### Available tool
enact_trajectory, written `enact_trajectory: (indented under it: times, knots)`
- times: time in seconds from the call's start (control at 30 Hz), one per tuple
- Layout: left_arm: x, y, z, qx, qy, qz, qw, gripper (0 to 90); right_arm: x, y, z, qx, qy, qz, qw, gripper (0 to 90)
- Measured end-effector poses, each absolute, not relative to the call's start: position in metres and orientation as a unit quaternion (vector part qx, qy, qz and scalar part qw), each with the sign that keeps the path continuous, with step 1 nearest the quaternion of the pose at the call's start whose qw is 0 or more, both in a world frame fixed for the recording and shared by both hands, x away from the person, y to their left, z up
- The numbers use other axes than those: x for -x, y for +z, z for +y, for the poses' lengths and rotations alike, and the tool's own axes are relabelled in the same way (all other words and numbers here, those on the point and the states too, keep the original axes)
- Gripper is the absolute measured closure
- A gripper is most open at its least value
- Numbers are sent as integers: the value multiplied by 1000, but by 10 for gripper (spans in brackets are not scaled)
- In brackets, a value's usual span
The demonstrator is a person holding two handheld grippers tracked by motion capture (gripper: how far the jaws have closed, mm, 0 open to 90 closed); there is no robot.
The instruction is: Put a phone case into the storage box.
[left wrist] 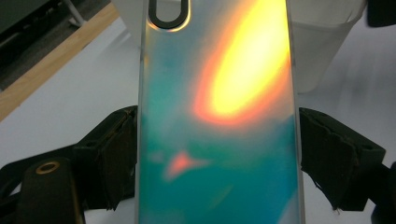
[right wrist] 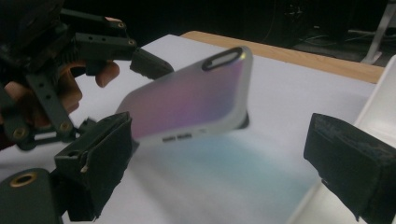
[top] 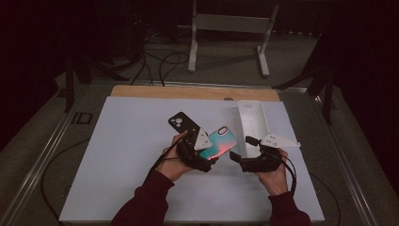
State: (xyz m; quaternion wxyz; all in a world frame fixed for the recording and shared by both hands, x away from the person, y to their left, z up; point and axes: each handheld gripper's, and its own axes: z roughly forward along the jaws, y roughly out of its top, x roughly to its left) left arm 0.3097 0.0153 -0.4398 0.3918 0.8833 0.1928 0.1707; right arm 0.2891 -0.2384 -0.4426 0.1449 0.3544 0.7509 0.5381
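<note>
1. Nearest me, the left gripper (top: 200, 157) clamps the iridescent phone case (top: 220, 142) across its width, both pads pressed against its long edges, holding it off the table.
2. At three o'clock from it, the right gripper (top: 242, 157) has its jaws spread, gripping nothing; the case hangs ahead of them, untouched.
3. The case is glossy, rounded at the corners, shimmering teal to orange, with an oval camera cut-out.
4. Farther off, at eleven o'clock, a matte black phone case (top: 182, 124) lies flat on the white table (top: 122, 155).
5. At one o'clock stands a white tray (top: 252, 123), smooth, apparently empty. I judge the case lifted but not yet placed.
</note>
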Motion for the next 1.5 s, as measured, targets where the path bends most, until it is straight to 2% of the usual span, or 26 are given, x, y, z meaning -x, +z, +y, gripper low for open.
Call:
enact_trajectory:
  times: [0.23,0.37,0.57,0.6,0.7,0.83,1.03,1.3,1.33,1.4,1.5]
  knots:
    - [-306,-437,8,-881,173,182,401,170,-294,-440,-231,-362,547,744,127,92]
    - [-304,-437,7,-878,178,179,407,170,-295,-440,-226,-360,544,748,119,143]
    - [-303,-435,7,-875,177,179,414,170,-296,-438,-220,-376,537,748,107,315]
    - [-303,-435,7,-875,177,179,414,170,-296,-438,-220,-376,537,748,107,315]
    - [-303,-435,8,-874,176,179,416,170,-297,-439,-220,-387,534,746,98,403]
    - [-303,-436,6,-872,170,178,424,170,-299,-440,-217,-388,539,743,78,462]
    - [-303,-441,4,-878,159,175,416,170,-298,-439,-213,-382,550,740,68,701]
    - [-301,-445,-3,-879,190,183,397,169,-297,-439,-209,-384,556,735,55,819]
    - [-302,-445,-3,-879,187,186,397,168,-296,-438,-208,-384,555,736,55,834]
    - [-305,-446,0,-876,176,191,406,267,-294,-437,-205,-382,545,742,78,865]
    - [-307,-447,3,-875,164,200,409,238,-294,-436,-206,-380,543,745,79,867]
